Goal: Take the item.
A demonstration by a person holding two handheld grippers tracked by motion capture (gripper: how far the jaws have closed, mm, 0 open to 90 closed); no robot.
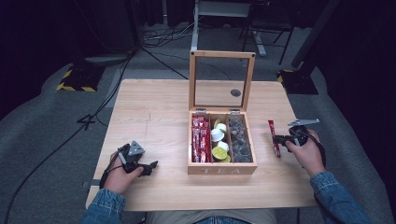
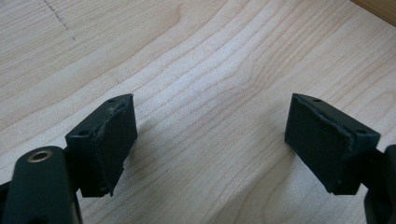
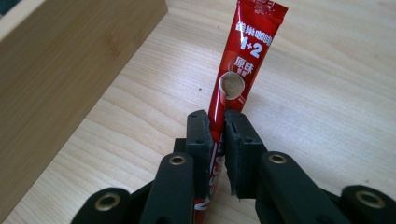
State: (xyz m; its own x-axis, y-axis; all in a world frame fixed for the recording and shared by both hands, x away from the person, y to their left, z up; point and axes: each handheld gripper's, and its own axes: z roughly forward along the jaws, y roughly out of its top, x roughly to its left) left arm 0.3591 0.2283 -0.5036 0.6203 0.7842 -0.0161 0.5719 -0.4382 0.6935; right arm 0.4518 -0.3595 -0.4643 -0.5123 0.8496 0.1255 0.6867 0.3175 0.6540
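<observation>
A wooden tea box [image 1: 222, 169] stands open at the table's middle, its glass lid [image 1: 221, 80] upright. Its left compartment holds red sachets [image 1: 200, 138], the middle one small cups, the right one dark packets. Right of the box, my right gripper [image 1: 276, 138] is shut on a red coffee stick sachet [image 1: 274, 138]. In the right gripper view the sachet [image 3: 239, 65] sticks out past the pads [image 3: 200, 135], close over the table and beside the box wall [image 3: 60, 79]. My left gripper [image 1: 148, 169] rests at the front left, open, with bare table between its pads [image 2: 109, 140].
The box's front wall reads TEA. A round hole [image 1: 236, 92] in the tabletop [image 1: 154, 112] shows through the lid glass. Beyond the table, cables and stand feet [image 1: 77, 79] lie on the grey floor.
</observation>
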